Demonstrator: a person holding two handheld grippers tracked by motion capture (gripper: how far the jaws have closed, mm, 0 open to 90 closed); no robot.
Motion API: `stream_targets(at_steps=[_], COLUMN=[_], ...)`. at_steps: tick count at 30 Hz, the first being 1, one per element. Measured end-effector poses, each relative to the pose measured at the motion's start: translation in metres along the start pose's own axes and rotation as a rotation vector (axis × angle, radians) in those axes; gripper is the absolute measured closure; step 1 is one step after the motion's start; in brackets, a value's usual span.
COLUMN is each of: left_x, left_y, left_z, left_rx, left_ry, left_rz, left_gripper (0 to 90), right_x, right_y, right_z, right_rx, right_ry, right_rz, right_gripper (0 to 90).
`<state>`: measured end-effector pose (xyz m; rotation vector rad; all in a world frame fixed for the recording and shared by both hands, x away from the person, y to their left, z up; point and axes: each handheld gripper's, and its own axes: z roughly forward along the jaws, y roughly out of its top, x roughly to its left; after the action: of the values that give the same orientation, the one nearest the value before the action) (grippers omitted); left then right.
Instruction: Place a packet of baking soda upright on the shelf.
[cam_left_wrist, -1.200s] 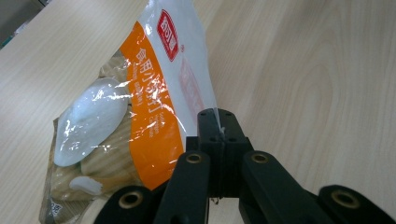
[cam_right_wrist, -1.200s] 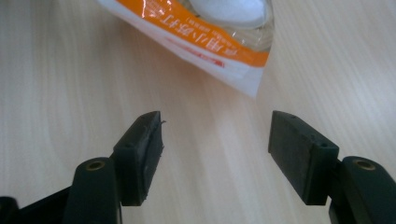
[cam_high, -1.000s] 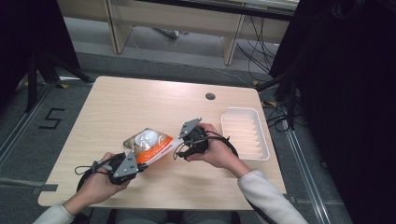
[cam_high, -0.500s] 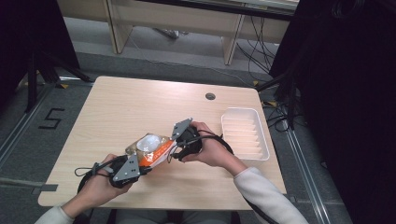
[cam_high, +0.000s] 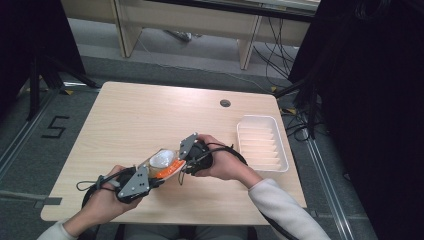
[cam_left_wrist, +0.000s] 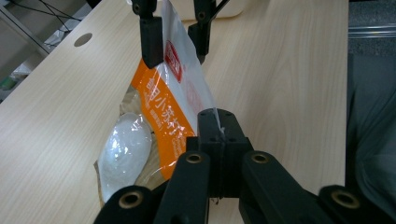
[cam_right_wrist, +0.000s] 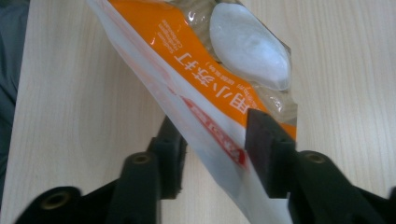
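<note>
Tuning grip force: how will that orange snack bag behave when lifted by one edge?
The snack bag is thin, glossy film, so probably floppy and slippery. Its white pieces likely shift and sag. It looks light; the left gripper holds one edge alone.

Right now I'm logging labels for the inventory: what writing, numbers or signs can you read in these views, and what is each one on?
"5": black numeral marked on the grey floor left of the table.
White characters, probably Japanese or Chinese, with smaller Latin print beside them, on the orange band of the clear plastic snack bag: too blurred to read for sure.
White print on the bag's small red label: too small to read.
</note>
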<state>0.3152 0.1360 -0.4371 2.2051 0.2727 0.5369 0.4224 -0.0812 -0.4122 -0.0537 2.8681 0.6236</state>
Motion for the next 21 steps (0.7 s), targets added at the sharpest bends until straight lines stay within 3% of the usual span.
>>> stream_targets(at_steps=[4, 6, 8, 10, 13, 16, 17, 18, 21], left_x=[-0.003, -0.004, -0.004, -0.003, -0.004, -0.004, -0.004, -0.002, -0.001], left_y=[0.002, 0.003, 0.004, 0.004, 0.002, -0.001, -0.003, -0.006, -0.017], left_z=[-0.001, -0.002, -0.004, -0.005, -0.007, -0.010, -0.011, -0.013, -0.016], left_rx=[-0.020, -0.039, -0.049, -0.058, -0.104, -0.133, -0.142, -0.147, -0.166], left_ry=[-0.005, 0.001, 0.008, 0.014, 0.035, 0.081, 0.112, 0.139, 0.199], left_rz=[-0.004, -0.015, -0.017, -0.013, -0.021, -0.040, -0.047, -0.046, -0.138], left_gripper=[89.8, 89.7, 89.7, 89.6, 86.6, 64.7, 56.5, 50.4, 33.8], right_x=[0.003, 0.002, 0.005, 0.004, 0.004, 0.000, -0.004, -0.004, -0.008], right_y=[0.000, 0.000, -0.001, 0.000, 0.000, 0.001, 0.002, 0.002, 0.002], right_z=[0.000, -0.001, -0.004, -0.006, -0.012, -0.021, -0.024, -0.027, -0.036], right_rx=[0.039, 0.033, 0.040, 0.042, 0.054, 0.058, 0.053, 0.054, 0.049], right_ry=[0.001, 0.001, 0.015, 0.036, 0.059, 0.074, 0.075, 0.079, 0.073], right_rz=[-0.014, -0.035, -0.001, -0.013, 0.050, 0.110, 0.104, 0.139, 0.152], right_gripper=[76.3, 82.6, 88.4, 90.0, 90.0, 90.0, 90.0, 90.0, 90.0])
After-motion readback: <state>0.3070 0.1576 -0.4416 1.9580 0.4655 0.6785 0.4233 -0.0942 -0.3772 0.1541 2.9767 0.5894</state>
